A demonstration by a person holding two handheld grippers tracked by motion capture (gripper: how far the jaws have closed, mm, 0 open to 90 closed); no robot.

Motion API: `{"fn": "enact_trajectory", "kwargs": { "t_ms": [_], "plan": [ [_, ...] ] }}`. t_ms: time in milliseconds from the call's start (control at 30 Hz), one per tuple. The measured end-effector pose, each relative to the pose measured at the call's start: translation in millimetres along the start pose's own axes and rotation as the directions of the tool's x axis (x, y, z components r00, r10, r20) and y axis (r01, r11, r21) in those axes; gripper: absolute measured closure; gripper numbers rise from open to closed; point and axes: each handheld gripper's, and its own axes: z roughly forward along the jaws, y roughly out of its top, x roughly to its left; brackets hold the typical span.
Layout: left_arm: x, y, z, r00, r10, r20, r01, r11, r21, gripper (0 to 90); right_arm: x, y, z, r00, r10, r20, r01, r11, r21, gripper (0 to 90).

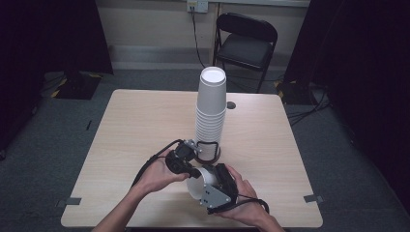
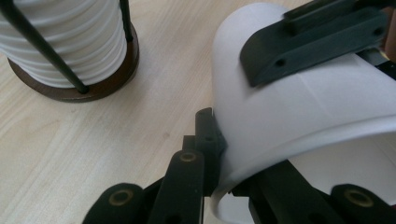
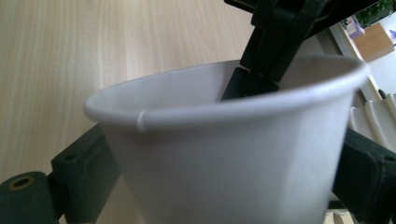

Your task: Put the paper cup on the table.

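A single white paper cup point(image 1: 199, 183) lies tilted just above the table's front middle, held between both grippers. My right gripper point(image 1: 207, 182) is shut on the cup's body point(image 3: 224, 140), with one black finger point(image 3: 79, 172) on each side. My left gripper point(image 1: 192, 170) is shut on the cup's rim point(image 2: 261, 154); one jaw sits outside the wall and the other inside the mouth. In the left gripper view, a finger of the right gripper point(image 2: 313, 42) presses on the cup's side. In the right gripper view, the left gripper point(image 3: 275, 51) reaches down into the cup's mouth.
A tall stack of white cups point(image 1: 211, 106) stands in a wire holder on a round dark wooden base point(image 2: 98, 86), just beyond the grippers. The light wooden table point(image 1: 135, 130) spreads to both sides. A black folding chair point(image 1: 246, 41) stands behind the table.
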Motion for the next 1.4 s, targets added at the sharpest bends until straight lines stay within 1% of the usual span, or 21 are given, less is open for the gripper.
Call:
{"fn": "enact_trajectory", "kwargs": {
  "t_ms": [33, 167, 200, 333, 433, 567, 633, 733, 800, 867, 933, 967, 1133, 1167, 1200, 1233, 1267, 1300, 1333, 1367, 1400],
  "plan": [
    [-2.0, 1.2, 0.9, 0.9999, -0.006, 0.009, 0.006, 0.9999, -0.012, 86.0, 2.3, 2.7, 0.8, 0.9999, 0.015, -0.002, -0.015, 1.0, -0.003, 7.5],
    [-1.7, 2.1, 0.4, 0.9999, -0.015, 0.004, 0.015, 0.9996, -0.025, 85.2, -0.7, 5.4, 2.5, 1.0, -0.005, 0.0, 0.005, 1.0, -0.002, 7.4],
    [-1.4, 2.2, -0.6, 0.9999, -0.015, 0.007, 0.015, 0.9995, -0.029, 84.9, -0.1, 6.4, 2.7, 0.9999, 0.014, 0.002, -0.014, 1.0, -0.009, 7.4],
    [-1.6, 1.3, -2.7, 0.9998, -0.02, 0.004, 0.02, 0.9988, -0.044, 84.6, -0.9, 8.1, 1.6, 0.9997, 0.022, 0.01, -0.022, 1.0, -0.019, 7.8],
    [0.1, -0.7, -3.3, 0.9994, -0.034, 0.008, 0.035, 0.9964, -0.077, 83.3, -1.7, 9.1, 1.0, 0.9996, 0.02, 0.019, -0.02, 1.0, -0.023, 9.0],
    [1.6, -3.7, -3.1, 0.9983, -0.054, 0.023, 0.057, 0.991, -0.121, 82.5, -2.0, 7.9, 0.8, 0.9983, 0.05, 0.031, -0.049, 0.998, -0.03, 9.6],
    [2.0, -4.8, -2.6, 0.9986, -0.049, 0.023, 0.052, 0.9885, -0.142, 82.0, -3.0, 7.4, 0.3, 0.9977, 0.061, 0.028, -0.06, 0.998, -0.032, 9.9],
    [3.4, -5.9, -3.2, 0.9983, -0.056, 0.016, 0.058, 0.9846, -0.165, 77.0, -4.1, 5.7, -0.3, 0.9963, 0.082, 0.028, -0.081, 0.996, -0.041, 10.0],
    [4.6, -7.2, -3.2, 0.9978, -0.061, 0.027, 0.065, 0.9813, -0.181, 75.9, -5.5, 4.5, -1.3, 0.9937, 0.108, 0.029, -0.107, 0.993, -0.05, 10.3],
    [4.7, -7.7, -3.3, 0.9972, -0.069, 0.028, 0.073, 0.979, -0.19, 74.9, -6.5, 3.8, -1.9, 0.9924, 0.121, 0.024, -0.119, 0.991, -0.054, 10.3],
    [5.6, -8.6, -3.9, 0.9975, -0.067, 0.024, 0.07, 0.9802, -0.185, 74.2, -7.6, 2.9, -3.0, 0.9909, 0.132, 0.029, -0.13, 0.99, -0.053, 10.3],
    [5.6, -10.1, -3.9, 0.9971, -0.072, 0.024, 0.075, 0.9743, -0.213, 72.8, -8.5, 2.2, -3.5, 0.9899, 0.139, 0.029, -0.137, 0.989, -0.053, 10.4],
    [8.2, -13.3, -5.3, 0.997, -0.075, 0.018, 0.077, 0.9651, -0.25, 66.7, -10.8, 0.3, -4.6, 0.9846, 0.173, 0.023, -0.171, 0.983, -0.063, 10.4],
    [8.2, -13.3, -5.3, 0.997, -0.075, 0.018, 0.077, 0.9651, -0.25, 64.1, -11.5, -0.4, -4.4, 0.9827, 0.184, 0.021, -0.182, 0.981, -0.064, 10.4],
    [9.2, -14.9, -6.4, 0.9964, -0.084, 0.01, 0.084, 0.9582, -0.274, 62.0, -12.4, -1.4, -4.3, 0.9808, 0.194, 0.021, -0.192, 0.979, -0.064, 10.4],
    [9.2, -14.9, -6.4, 0.9964, -0.084, 0.01, 0.084, 0.9582, -0.274, 59.2, -13.4, -2.6, -4.3, 0.9783, 0.206, 0.018, -0.205, 0.977, -0.066, 10.4],
    [10.7, -16.9, -7.1, 0.9966, -0.082, -0.009, 0.075, 0.9514, -0.299, 54.1, -14.9, -3.9, -4.3, 0.9762, 0.216, 0.017, -0.214, 0.974, -0.07, 10.4],
    [11.4, -17.6, -7.0, 0.9964, -0.081, -0.024, 0.07, 0.949, -0.307, 50.9, -16.2, -5.1, -4.6, 0.9728, 0.231, 0.014, -0.23, 0.971, -0.073, 10.4],
    [11.4, -17.6, -7.0, 0.9964, -0.081, -0.024, 0.07, 0.949, -0.307, 49.4, -16.2, -5.1, -4.6, 0.9728, 0.231, 0.014, -0.23, 0.971, -0.073, 10.4],
    [14.2, -19.5, -7.5, 0.9953, -0.094, -0.025, 0.081, 0.9459, -0.314, 47.7, -19.6, -7.4, -5.9, 0.9615, 0.275, -0.001, -0.274, 0.958, -0.087, 10.4],
    [15.1, -20.8, -8.0, 0.9946, -0.097, -0.036, 0.08, 0.9416, -0.327, 45.4, -21.2, -8.3, -6.0, 0.9568, 0.291, -0.008, -0.29, 0.952, -0.095, 10.4]
  ]
}}
